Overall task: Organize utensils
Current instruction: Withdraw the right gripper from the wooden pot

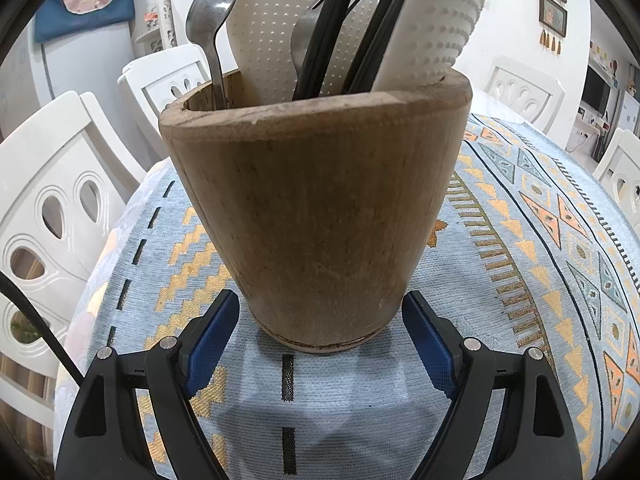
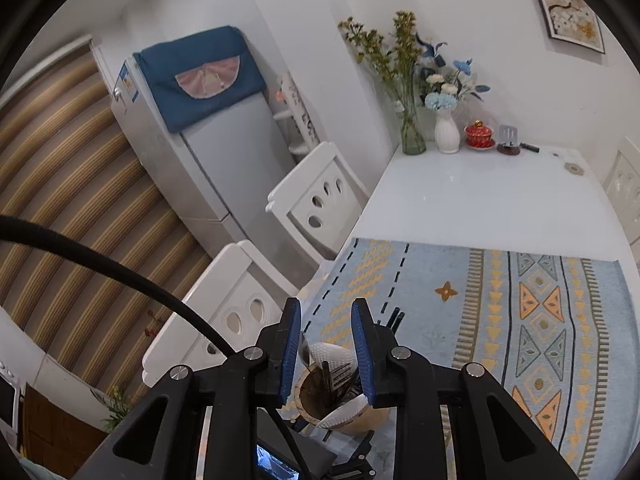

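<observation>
Utensils (image 1: 320,28) — a metal spoon (image 1: 214,20), black chopsticks and two white dimpled ladles — stand in a wooden holder (image 1: 320,208) at centre frame in the left wrist view, on a patterned blue tablecloth (image 1: 540,248); the left gripper (image 1: 320,324) clasps the holder's base, a blue pad on each side. In the right wrist view, the right gripper (image 2: 326,344) hangs above the holder (image 2: 340,412) at lower centre — its pads parted, nothing between them
</observation>
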A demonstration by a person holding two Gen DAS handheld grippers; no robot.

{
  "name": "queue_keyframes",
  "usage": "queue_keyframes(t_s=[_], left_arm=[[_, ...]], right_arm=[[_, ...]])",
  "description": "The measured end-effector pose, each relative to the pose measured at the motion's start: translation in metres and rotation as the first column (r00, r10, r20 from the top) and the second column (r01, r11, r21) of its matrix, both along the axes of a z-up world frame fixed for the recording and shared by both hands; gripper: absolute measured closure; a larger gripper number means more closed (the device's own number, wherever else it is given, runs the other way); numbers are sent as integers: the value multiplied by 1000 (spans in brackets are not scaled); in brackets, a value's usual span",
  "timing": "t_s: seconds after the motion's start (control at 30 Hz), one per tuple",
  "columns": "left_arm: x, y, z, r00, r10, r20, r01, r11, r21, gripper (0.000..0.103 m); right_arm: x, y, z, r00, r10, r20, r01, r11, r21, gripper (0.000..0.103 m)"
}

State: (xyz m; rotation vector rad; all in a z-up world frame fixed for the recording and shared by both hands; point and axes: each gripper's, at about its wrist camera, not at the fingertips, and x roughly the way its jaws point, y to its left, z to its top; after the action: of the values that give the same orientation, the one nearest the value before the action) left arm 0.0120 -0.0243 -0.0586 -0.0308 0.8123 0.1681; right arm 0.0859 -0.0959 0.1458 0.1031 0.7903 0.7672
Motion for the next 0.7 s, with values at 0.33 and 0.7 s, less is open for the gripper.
queue_keyframes(t_s=[0.33, 0.7], left_arm=[[-1, -1, 1, 1000, 2, -3, -2, 1000, 17, 19], [-17, -2, 15, 1000, 3, 12, -4, 998, 60, 19]], right_arm=[[-21, -21, 21, 998, -21, 63, 18, 999, 46, 65], [-61, -20, 23, 983, -7, 183, 20, 997, -70, 55]])
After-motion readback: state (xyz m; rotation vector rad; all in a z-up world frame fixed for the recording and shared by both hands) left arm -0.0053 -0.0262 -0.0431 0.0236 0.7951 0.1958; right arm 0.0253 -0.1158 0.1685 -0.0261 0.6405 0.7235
